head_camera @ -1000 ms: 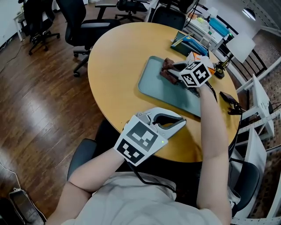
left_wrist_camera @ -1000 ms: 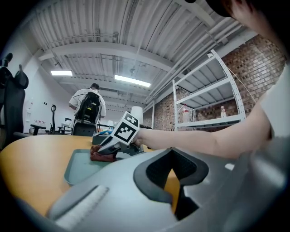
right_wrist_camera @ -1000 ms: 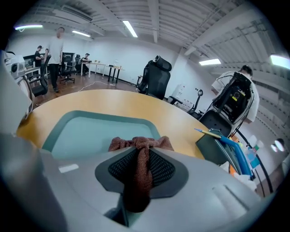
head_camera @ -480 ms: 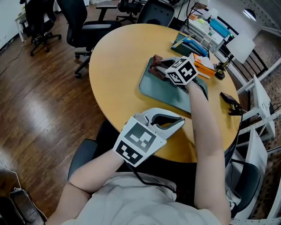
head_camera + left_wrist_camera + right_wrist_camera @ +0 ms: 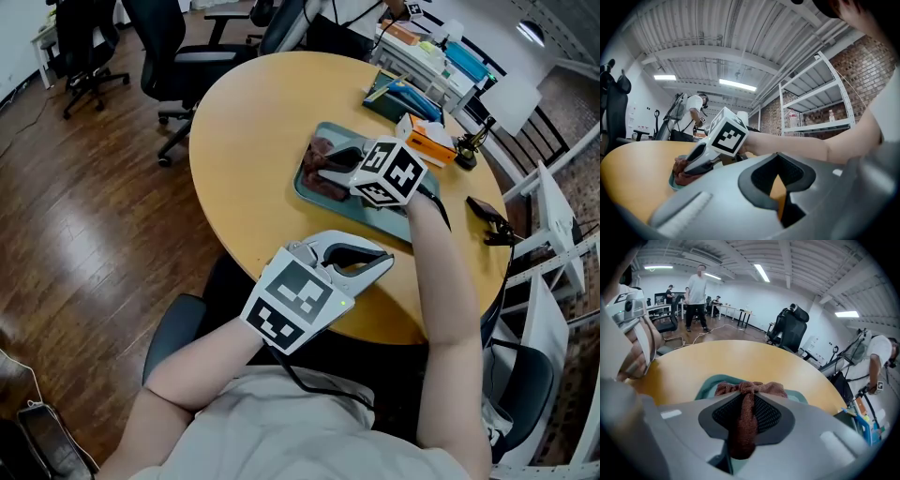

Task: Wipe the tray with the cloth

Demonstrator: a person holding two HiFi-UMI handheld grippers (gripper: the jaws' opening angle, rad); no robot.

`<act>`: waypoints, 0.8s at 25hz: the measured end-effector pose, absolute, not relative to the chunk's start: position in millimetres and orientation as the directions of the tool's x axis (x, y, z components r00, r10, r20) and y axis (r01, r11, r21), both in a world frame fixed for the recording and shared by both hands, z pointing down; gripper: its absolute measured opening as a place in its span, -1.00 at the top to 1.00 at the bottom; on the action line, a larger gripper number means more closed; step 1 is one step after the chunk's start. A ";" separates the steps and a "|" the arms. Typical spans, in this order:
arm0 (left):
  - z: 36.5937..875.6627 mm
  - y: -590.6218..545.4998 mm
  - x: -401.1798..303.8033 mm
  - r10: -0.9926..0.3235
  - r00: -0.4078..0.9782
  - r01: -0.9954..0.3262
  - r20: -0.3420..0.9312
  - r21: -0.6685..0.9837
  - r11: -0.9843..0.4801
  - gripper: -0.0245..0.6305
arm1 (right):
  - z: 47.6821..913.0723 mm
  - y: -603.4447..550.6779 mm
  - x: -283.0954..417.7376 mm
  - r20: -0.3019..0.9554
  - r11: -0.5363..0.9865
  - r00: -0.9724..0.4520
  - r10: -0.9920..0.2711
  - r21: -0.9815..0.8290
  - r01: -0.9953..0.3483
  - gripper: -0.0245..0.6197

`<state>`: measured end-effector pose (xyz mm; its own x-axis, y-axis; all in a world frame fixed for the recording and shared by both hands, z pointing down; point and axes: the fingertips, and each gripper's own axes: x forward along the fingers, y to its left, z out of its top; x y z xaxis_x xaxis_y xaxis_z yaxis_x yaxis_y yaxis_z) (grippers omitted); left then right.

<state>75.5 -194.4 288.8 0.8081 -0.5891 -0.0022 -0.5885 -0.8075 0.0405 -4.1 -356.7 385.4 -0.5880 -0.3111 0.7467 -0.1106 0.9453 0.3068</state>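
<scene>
One brown terry cloth (image 5: 746, 391), bunched, pinched in right gripper (image 5: 330, 169), at teal tray's (image 5: 392, 215) 10 o'clock end. Tray's long axis ran 10-to-4 o'clock. Left gripper (image 5: 382, 264) closed, empty, at table's (image 5: 246, 141) 6 o'clock edge.

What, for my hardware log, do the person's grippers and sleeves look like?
The left gripper and right gripper: light grey plastic, dark padded claw faces, each with a white cube bearing black square markers and a black cable; shirt pale, short-sleeved.
</scene>
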 end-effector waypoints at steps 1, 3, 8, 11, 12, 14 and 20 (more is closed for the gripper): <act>288.8 -193.6 75.4 -0.589 0.808 -0.589 -0.002 0.040 -0.807 0.92 | 385.1 -348.7 -3.7 0.751 0.945 -0.587 -0.303 0.314 -0.086 0.68; 289.5 -193.1 74.5 -0.590 0.807 -0.590 0.002 0.040 -0.807 0.92 | 384.3 -336.0 -2.8 0.754 0.942 -0.585 -0.297 0.331 -0.051 0.68; 291.7 -191.6 77.3 -0.584 0.812 -0.584 0.005 0.047 -0.811 0.92 | 382.8 -318.3 -13.0 0.739 0.941 -0.616 -0.272 0.338 -0.011 0.68; 291.9 -190.5 79.0 -0.583 0.812 -0.583 0.003 0.046 -0.811 0.93 | 383.6 -320.3 -10.8 0.725 0.943 -0.632 -0.274 0.330 -0.031 0.68; 292.0 -190.7 78.6 -0.584 0.811 -0.584 0.003 0.046 -0.810 0.93 | 383.7 -321.5 -7.8 0.723 0.944 -0.632 -0.279 0.329 -0.040 0.68; 292.7 -191.0 77.3 -0.587 0.810 -0.586 0.004 0.046 -0.809 0.92 | 383.7 -321.9 -0.1 0.725 0.941 -0.624 -0.293 0.336 -0.051 0.68; 292.7 -189.5 75.5 -0.581 0.814 -0.580 -0.002 0.054 -0.813 0.93 | 383.9 -316.3 37.7 0.741 0.930 -0.582 -0.335 0.359 -0.079 0.68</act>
<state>75.5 -189.5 292.7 0.8137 -0.5813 -0.0021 -0.5804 -0.8125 0.0540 37.7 -316.3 383.9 -0.5816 -0.3351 0.7412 -0.0790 0.9302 0.3585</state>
